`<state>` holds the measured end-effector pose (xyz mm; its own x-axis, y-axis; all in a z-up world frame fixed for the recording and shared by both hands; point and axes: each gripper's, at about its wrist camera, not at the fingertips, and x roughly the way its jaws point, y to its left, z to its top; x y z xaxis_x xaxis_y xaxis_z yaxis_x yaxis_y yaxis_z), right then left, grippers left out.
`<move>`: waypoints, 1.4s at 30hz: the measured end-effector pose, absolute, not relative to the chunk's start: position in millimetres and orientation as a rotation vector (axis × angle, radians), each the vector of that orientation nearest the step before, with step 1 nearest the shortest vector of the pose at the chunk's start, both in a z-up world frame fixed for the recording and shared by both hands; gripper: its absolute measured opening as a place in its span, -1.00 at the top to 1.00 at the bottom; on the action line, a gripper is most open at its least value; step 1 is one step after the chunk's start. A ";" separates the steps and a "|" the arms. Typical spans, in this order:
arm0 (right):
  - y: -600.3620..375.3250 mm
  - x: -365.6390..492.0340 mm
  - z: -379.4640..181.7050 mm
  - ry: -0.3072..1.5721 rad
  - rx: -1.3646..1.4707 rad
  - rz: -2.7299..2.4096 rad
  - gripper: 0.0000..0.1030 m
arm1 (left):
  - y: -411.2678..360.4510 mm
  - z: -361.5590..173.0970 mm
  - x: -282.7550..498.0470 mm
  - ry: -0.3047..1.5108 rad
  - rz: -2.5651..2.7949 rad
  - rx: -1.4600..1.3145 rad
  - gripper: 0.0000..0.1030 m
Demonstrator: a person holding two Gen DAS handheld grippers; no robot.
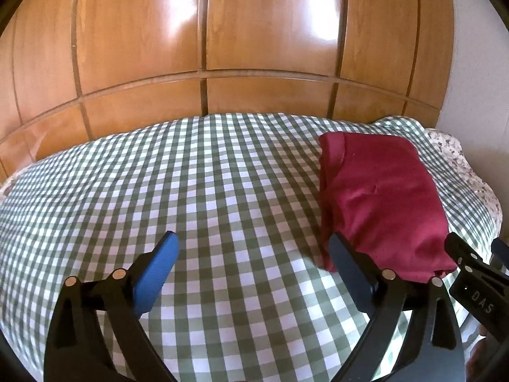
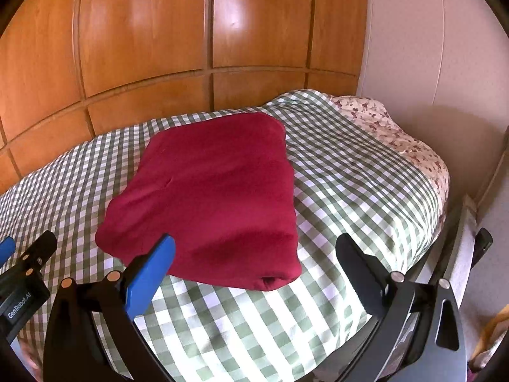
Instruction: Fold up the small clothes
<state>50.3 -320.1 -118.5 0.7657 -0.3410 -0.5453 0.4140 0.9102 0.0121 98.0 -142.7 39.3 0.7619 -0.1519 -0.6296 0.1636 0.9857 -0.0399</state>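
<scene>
garment (image 2: 216, 191): dark red; bedcover (image 1: 191, 175): green-white check; wardrobe (image 1: 254, 31): orange-brown wood; pillow (image 2: 397, 133): floral

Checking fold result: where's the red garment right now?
Folded red garment lies flat on the checked bedspread, centre of the right wrist view, just ahead of both open grippers, toward the floral pillow end.

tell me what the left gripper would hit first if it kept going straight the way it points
Most likely the bare checked bedcover. The open left gripper aims down at it, and the folded red garment lies off to its right, though depth is hard to judge.
</scene>
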 end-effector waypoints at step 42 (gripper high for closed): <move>-315.2 48.1 -124.6 0.550 0.155 -0.400 -0.95 | -148.2 41.2 89.0 0.674 -0.190 0.028 -0.92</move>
